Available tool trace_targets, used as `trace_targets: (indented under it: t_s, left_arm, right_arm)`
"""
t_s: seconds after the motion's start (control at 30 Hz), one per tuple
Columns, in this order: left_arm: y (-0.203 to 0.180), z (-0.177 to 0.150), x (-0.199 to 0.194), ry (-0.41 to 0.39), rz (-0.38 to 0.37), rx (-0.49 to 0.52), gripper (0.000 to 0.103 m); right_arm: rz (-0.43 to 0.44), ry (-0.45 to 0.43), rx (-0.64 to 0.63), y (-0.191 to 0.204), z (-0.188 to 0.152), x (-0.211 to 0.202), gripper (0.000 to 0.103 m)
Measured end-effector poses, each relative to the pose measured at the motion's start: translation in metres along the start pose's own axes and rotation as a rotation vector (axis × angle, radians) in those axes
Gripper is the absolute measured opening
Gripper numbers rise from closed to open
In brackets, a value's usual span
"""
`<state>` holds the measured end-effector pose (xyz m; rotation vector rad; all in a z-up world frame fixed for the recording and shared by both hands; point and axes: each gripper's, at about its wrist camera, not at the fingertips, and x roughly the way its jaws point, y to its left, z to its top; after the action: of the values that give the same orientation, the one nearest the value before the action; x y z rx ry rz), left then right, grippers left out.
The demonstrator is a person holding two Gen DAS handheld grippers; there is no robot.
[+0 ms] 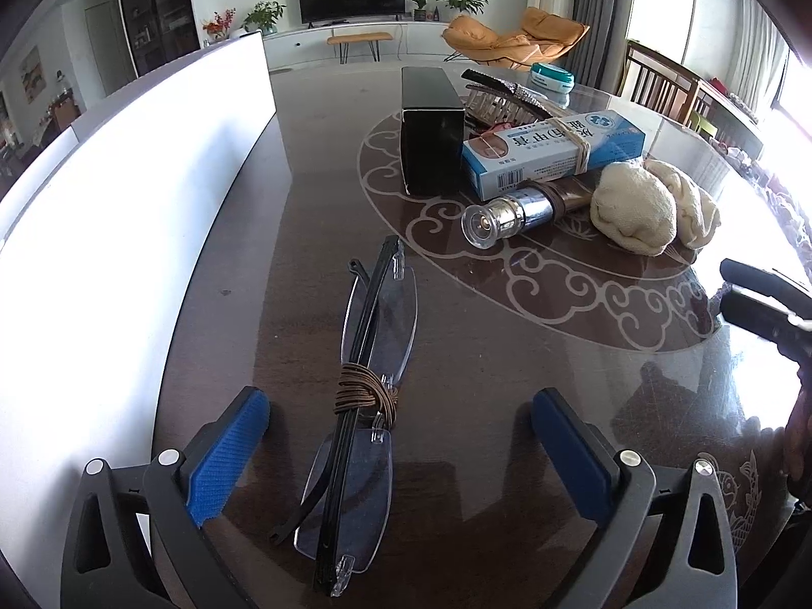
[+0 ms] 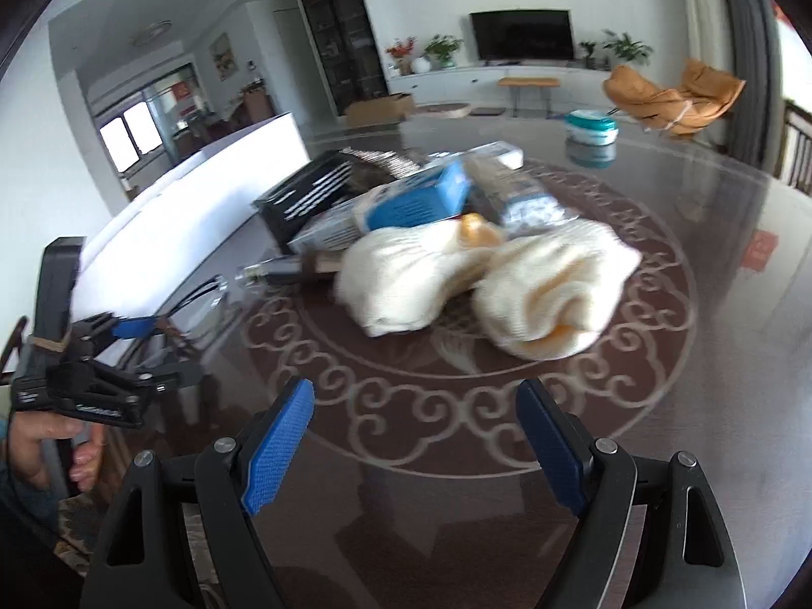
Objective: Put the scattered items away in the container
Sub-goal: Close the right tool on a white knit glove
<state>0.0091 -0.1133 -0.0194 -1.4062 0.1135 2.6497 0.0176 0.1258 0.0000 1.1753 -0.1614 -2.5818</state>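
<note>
Left gripper (image 1: 401, 451) spread wide, folded glasses (image 1: 363, 406) lying between, long axis pointing away

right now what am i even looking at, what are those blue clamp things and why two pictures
Each picture comes from a camera on a hand-held tool, looking along its two blue-padded fingers. A person holds one in each hand. The left tool is open, and folded glasses lie on the dark table between its pads, untouched. The right tool is open with nothing between its fingers. Ahead lie a black box, a blue box, a silver bottle and cream cloth bundles. A white container stands at the left.
</note>
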Motion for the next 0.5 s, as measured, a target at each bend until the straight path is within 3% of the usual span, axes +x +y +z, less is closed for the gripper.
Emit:
trace_targets:
  t_s: [0.13,0.33,0.5]
  left_arm:
    - [-0.001,0.003,0.001,-0.001,0.001,-0.001,0.103]
    - [0.0,0.002,0.001,-0.001,0.002,-0.002,0.103]
    - [0.002,0.001,0.001,-0.002,0.002,-0.002,0.103]
  right_arm:
    - [-0.07,0.06,-0.096,0.036,0.01,0.028,0.083]
    - [-0.182,0.066,0.026,0.021,0.044,0.059,0.083]
    - [-0.199,0.058,0.077,0.012,0.062,0.072,0.083]
